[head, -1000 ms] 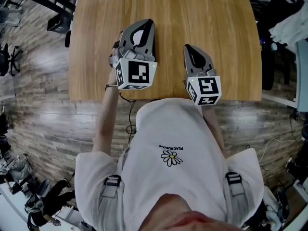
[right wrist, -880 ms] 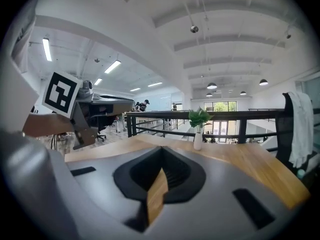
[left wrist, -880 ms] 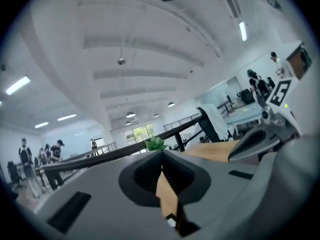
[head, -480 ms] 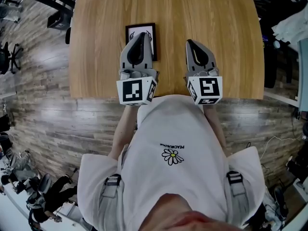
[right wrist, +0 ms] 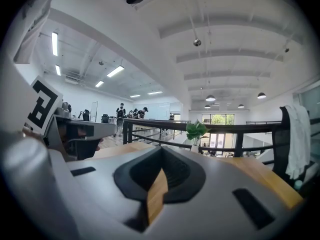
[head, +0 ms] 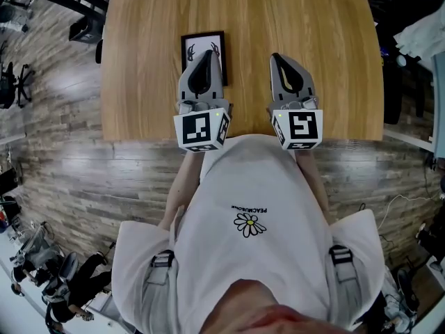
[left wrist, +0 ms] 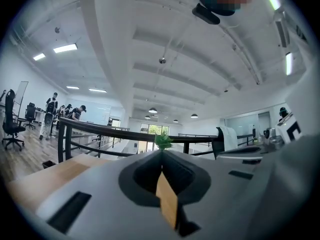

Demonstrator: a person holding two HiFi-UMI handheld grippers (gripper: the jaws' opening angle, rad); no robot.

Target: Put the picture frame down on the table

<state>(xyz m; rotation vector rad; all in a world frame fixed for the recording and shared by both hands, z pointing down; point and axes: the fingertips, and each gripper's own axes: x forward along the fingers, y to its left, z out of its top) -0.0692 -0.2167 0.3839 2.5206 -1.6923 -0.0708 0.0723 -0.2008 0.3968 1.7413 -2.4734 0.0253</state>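
Observation:
A black picture frame (head: pixel 195 44) with a white mat lies flat on the wooden table (head: pixel 334 47), left of the middle. My left gripper (head: pixel 208 52) is shut and empty. It rests over the frame's near half and hides it, with the tip pointing away from me. My right gripper (head: pixel 277 57) is also shut and empty, on bare wood to the right of the frame. In the left gripper view the jaws (left wrist: pixel 161 153) meet at a point with nothing between them. The right gripper view shows the same at its gripper (right wrist: pixel 162 150). The frame is out of sight in both gripper views.
A small green plant (right wrist: pixel 196 130) stands at the table's far edge, before a black railing (left wrist: pixel 100 131). The table's near edge lies just under the marker cubes. Wood flooring surrounds the table, with office chairs (head: pixel 14 82) at the left and dark furniture (head: pixel 396 68) at the right.
The left gripper, which covered the frame a second ago, has drawn back toward me and straightened. The frame now shows lying flat on the table. The right gripper barely moved.

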